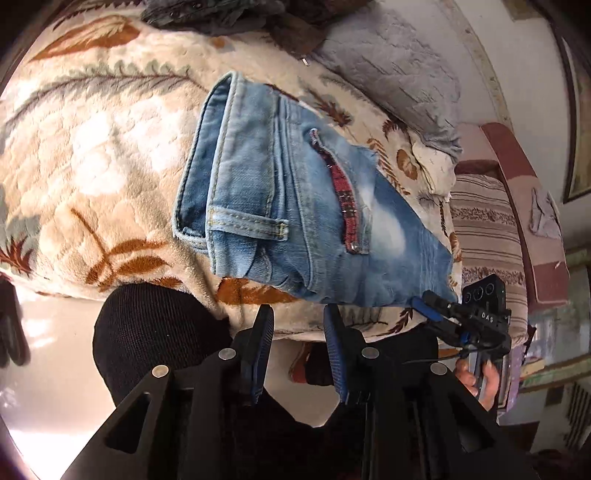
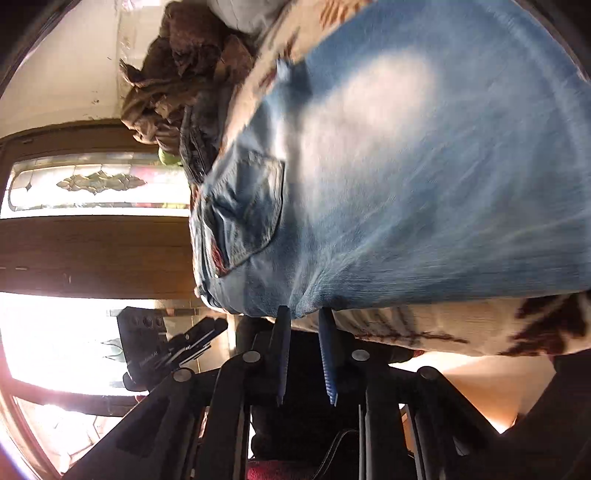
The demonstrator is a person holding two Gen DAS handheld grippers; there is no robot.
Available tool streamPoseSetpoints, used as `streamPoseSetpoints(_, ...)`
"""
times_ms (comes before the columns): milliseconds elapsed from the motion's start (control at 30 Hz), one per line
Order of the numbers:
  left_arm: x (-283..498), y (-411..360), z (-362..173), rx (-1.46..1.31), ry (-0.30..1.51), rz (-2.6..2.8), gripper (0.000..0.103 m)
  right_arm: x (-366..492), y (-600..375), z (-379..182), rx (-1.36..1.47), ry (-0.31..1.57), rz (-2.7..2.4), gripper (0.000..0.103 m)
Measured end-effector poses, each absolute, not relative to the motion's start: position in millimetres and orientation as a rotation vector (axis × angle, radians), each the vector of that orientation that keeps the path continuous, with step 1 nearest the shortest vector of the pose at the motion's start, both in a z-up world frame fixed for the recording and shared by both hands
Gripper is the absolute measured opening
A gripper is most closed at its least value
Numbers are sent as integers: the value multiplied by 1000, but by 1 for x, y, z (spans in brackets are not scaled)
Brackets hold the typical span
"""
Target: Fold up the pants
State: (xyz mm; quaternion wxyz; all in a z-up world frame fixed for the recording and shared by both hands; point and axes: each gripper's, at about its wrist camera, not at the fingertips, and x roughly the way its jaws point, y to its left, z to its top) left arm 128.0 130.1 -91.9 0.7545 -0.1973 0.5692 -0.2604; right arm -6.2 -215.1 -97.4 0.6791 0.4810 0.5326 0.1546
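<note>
Light blue jeans point(image 1: 288, 206) lie folded into a compact bundle on a cream leaf-patterned blanket point(image 1: 96, 158), waistband to the left, a red trim strip across the middle. My left gripper point(image 1: 299, 314) is open and empty, just short of the bundle's near edge. My right gripper point(image 1: 424, 302) touches the bundle's lower right corner. In the right wrist view the jeans point(image 2: 424, 166) fill the frame, and my right gripper point(image 2: 304, 314) has a narrow gap between its fingers at the denim edge; whether cloth is pinched is unclear. The left gripper also shows there point(image 2: 207, 328).
A grey quilted cover point(image 1: 391, 66) and a dark clothes pile point(image 1: 229, 14) lie at the far side of the blanket. A striped cushion point(image 1: 484, 236) sits to the right. A brown garment heap point(image 2: 177, 74) and a wooden door with glass point(image 2: 92, 184) show in the right wrist view.
</note>
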Motion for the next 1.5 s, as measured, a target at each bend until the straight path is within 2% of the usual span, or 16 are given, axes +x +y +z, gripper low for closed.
streamPoseSetpoints(67, 124, 135, -69, -384, 1157, -535, 46, -39, -267, -73, 1086, 1055, 212, 40)
streamPoseSetpoints(133, 134, 139, -60, -414, 1108, -509, 63, -80, -325, -58, 1095, 919, 3, 46)
streamPoseSetpoints(200, 142, 148, -67, -455, 1136, -470, 64, -119, -378, -54, 1087, 842, -218, 48)
streamPoseSetpoints(433, 175, 87, -118, -348, 1293, -374, 58, -148, -442, -95, 1217, 739, -368, 47)
streamPoseSetpoints(500, 180, 80, -125, -310, 1319, -318, 47, -135, -442, -104, 1188, 739, -366, 34)
streamPoseSetpoints(533, 179, 76, -122, -295, 1318, -301, 40, -135, -445, -107, 1156, 753, -381, 3)
streamPoseSetpoints(600, 176, 75, -117, -245, 1320, -275, 26, -140, -449, -99, 1148, 700, -347, 3)
streamPoseSetpoints(700, 173, 78, -117, -288, 1340, -269, 24, -151, -450, -83, 1090, 651, -337, 3)
streamPoseSetpoints(800, 172, 75, -101, -296, 1341, -283, 20, -153, -455, -118, 1169, 747, -347, 4)
streamPoseSetpoints(900, 158, 59, -49, -177, 1229, -382, 21, -173, -460, -115, 1237, 646, -291, 17)
streamPoseSetpoints(933, 154, 49, -30, -123, 1179, -411, 27, -179, -461, -111, 1220, 638, -297, 28)
streamPoseSetpoints(967, 150, 35, -13, -70, 1132, -442, 43, -184, -464, -110, 1207, 632, -311, 40)
streamPoseSetpoints(1000, 148, 19, 1, -25, 1093, -468, 50, -189, -466, -110, 1208, 627, -323, 44)
streamPoseSetpoints(1033, 149, 1, 12, 6, 1059, -493, 65, -193, -467, -113, 1222, 620, -323, 45)
streamPoseSetpoints(1067, 151, -19, 18, 27, 1036, -530, 69, -195, -467, -118, 1248, 602, -309, 45)
streamPoseSetpoints(1500, 186, -390, -49, 544, 1231, -968, 67, -163, -459, -137, 1216, 483, -206, 42)
